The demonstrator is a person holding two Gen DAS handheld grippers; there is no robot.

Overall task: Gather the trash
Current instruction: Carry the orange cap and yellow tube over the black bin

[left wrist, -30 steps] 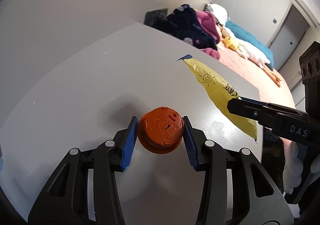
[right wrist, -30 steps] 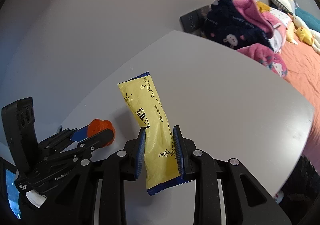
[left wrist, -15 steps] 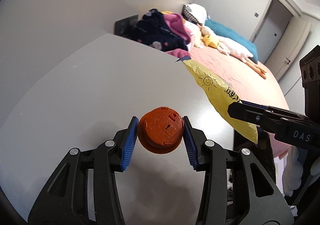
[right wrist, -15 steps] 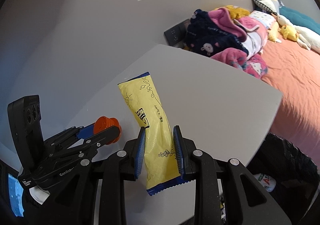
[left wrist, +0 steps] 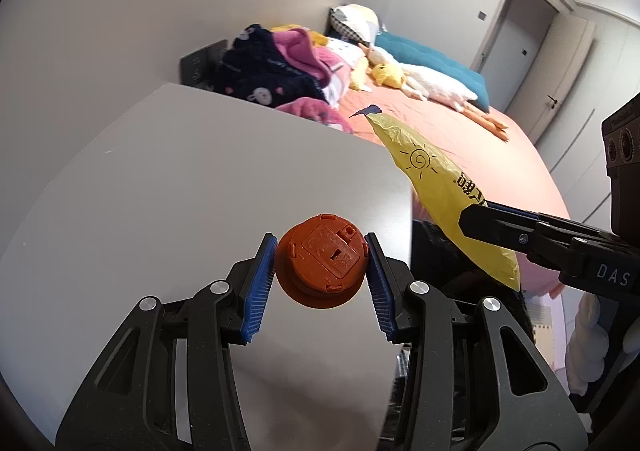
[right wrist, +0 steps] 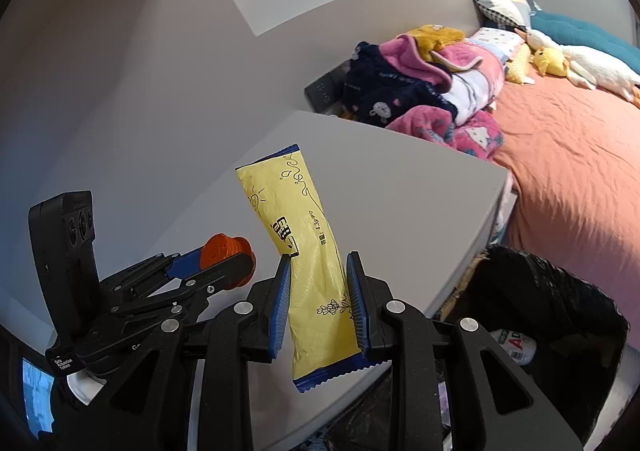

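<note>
Grey walls and a bed (right wrist: pixel 568 171) with a salmon-coloured sheet frame the scene, with a heap of pink and navy blankets (right wrist: pixel 420 87) piled at the bed's near end and stuffed ducks (left wrist: pixel 400 77) lying further along it. Between the wall and the bed stands a pale grey bench (left wrist: pixel 180 191), its top bare where it shows.

Both grippers hang in the air above the bench's right-hand edge. The left gripper (left wrist: pixel 320 267) has its 2 blue-padded jaws pressed against the sides of an orange plastic cap (left wrist: pixel 322 265), a round piece with a moulded flat face turned toward the camera, held clear of the bench top. The right gripper (right wrist: pixel 318 299) clamps a yellow snack wrapper (right wrist: pixel 304 247) near its lower end, jaws set narrow on it; the wrapper stands almost upright, blue-trimmed at top and bottom, printed with a sun doodle and dark characters. In the left wrist view the same wrapper (left wrist: pixel 444 187) slants up and to the left from the right gripper's black fingers.

Below the bench's corner, beside the bed, a bin lined with a black bag (right wrist: pixel 560 291) sits open, with a white bottle (right wrist: pixel 516 345) lying inside it.
</note>
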